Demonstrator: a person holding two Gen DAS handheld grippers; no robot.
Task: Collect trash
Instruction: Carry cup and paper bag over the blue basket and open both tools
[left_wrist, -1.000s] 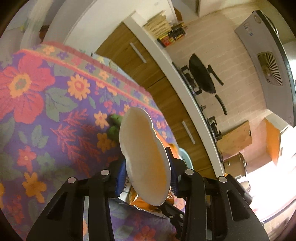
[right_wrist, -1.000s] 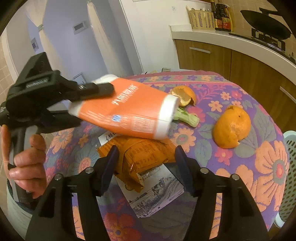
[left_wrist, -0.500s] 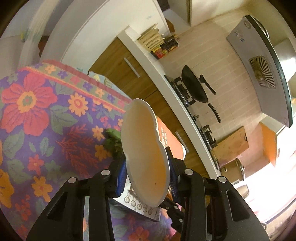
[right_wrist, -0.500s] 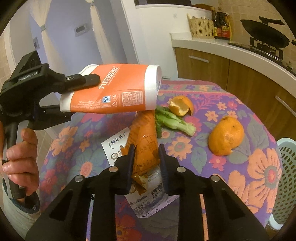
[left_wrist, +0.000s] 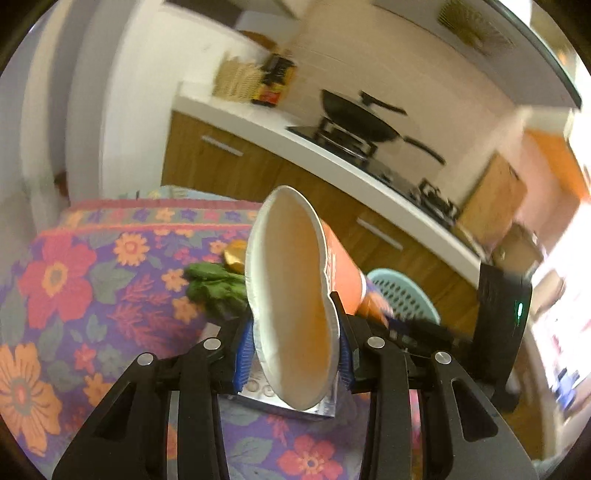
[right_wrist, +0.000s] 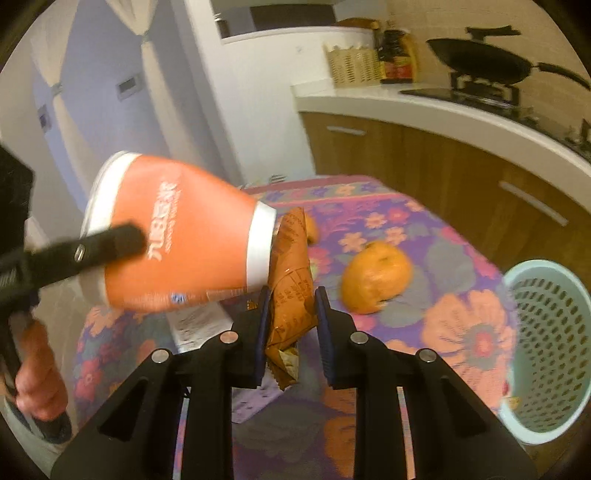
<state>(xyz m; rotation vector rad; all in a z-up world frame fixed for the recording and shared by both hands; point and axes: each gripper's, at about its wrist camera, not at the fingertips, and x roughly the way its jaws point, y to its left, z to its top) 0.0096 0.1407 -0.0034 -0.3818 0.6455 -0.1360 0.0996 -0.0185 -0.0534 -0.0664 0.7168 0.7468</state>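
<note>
Above the round worktop (right_wrist: 436, 221) with its purple floral cloth, both tools are loaded. The left tool (left_wrist: 295, 354) pinches a squashed orange paper cup with white bands (left_wrist: 295, 295) at its open rim, the blue pads pressing the rim into a narrow oval; from the right wrist the same cup (right_wrist: 177, 236) hangs in the air at the left, base pointing toward the middle of the worktop, and the person's hand (right_wrist: 37, 373) grips the handle below it. The right tool (right_wrist: 290, 328) is pressed onto a crumpled orange-brown snack wrapper (right_wrist: 291, 280), which stands up between the pads, clear of the cloth. Down on the cloth lies a large piece of orange peel (right_wrist: 375, 277), with a smaller piece (right_wrist: 312, 229) behind the wrapper, possibly peel too, though it is half hidden. Green leafy vegetable scraps (left_wrist: 216, 284) sit beside it, and a printed white paper (right_wrist: 195, 321) lies flat under the cup. A pale blue perforated plastic basket (right_wrist: 546, 354) stands just off the worktop's right edge.
</note>
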